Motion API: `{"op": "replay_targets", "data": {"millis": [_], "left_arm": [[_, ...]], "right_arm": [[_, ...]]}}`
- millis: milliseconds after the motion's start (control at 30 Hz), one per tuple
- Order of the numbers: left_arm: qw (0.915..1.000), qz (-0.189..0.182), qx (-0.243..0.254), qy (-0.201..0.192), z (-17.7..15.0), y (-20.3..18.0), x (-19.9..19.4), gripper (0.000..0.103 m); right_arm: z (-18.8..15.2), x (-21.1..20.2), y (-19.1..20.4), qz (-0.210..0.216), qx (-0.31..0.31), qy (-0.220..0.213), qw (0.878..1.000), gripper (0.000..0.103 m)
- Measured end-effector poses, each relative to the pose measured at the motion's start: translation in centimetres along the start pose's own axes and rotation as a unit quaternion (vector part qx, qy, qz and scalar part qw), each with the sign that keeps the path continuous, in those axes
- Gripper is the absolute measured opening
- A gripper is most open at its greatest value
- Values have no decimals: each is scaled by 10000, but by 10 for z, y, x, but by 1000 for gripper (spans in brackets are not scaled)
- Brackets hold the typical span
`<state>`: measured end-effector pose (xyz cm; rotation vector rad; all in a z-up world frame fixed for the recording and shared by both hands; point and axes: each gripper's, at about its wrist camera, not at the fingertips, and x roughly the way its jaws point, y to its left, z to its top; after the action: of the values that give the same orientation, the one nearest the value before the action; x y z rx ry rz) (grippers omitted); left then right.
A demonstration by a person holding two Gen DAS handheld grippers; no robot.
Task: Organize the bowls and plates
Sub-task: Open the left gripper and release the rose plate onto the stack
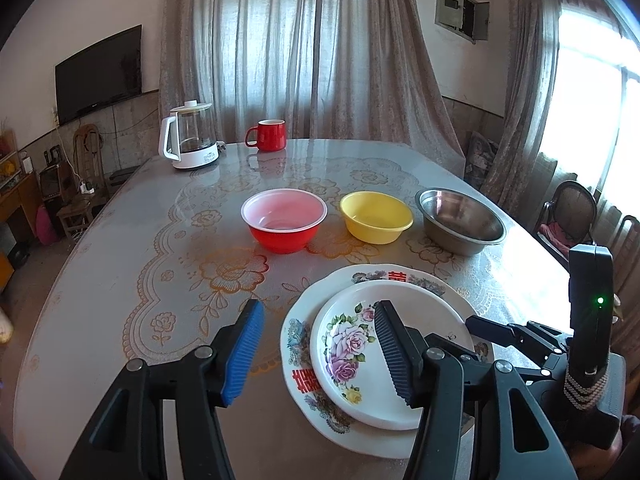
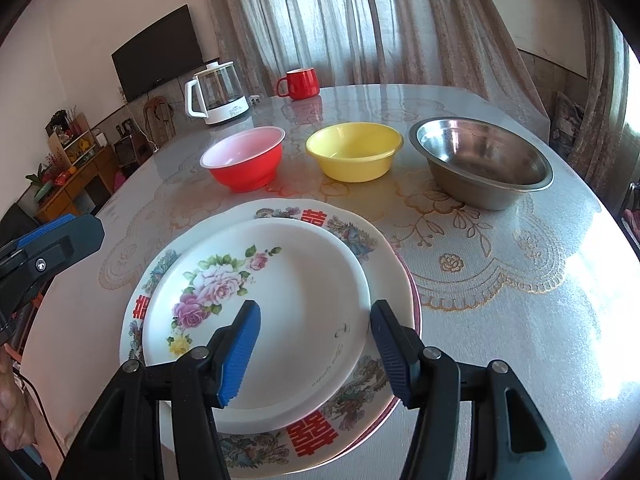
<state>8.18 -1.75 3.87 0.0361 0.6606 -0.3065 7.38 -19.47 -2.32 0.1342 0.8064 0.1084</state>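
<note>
1. Looking down both tools, we see two plates stacked at the near edge of the surface (image 1: 120, 240): a small rose-patterned plate (image 2: 280, 320) sits on a larger plate with red characters (image 2: 314, 436).
2. Our left tool (image 1: 316, 356) hovers at the left side of that stack with its jaws apart. Its blue finger (image 1: 244, 356) hangs over bare surface, its dark finger (image 1: 394, 354) over the small plate. We see nothing gripped between them.
3. Our right tool (image 2: 316, 356) hangs over the near right part of the same stack, jaws parted about as far. Its blue finger (image 2: 240, 354) is above the small plate's well and its dark finger (image 2: 394, 354) above that plate's right rim. We cannot tell whether either pad touches the plate, but nothing is clamped.
4. Beyond the plates, three bowls stand in a row, apart from one another: a red bowl (image 2: 244, 160) on the left, a yellow bowl (image 2: 354, 152) in the middle, a steel bowl (image 2: 484, 164) on the right. All three sit upright and look empty.
5. At the far end we spot a glass kettle (image 1: 190, 140) on a white base, with a red mug (image 1: 270, 135) just beside it.
6. From the right wrist view, the left tool's blue-tipped finger shows at the left edge, beside the stack.
</note>
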Motion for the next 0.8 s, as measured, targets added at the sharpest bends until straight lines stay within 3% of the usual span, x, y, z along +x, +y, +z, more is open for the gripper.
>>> {"op": "replay_targets", "data": {"millis": [800], "left_arm": [[9999,91,42,82,-2,2,6,59]], "right_arm": [[1,-1,-4,152,125,38,9998,58]]}}
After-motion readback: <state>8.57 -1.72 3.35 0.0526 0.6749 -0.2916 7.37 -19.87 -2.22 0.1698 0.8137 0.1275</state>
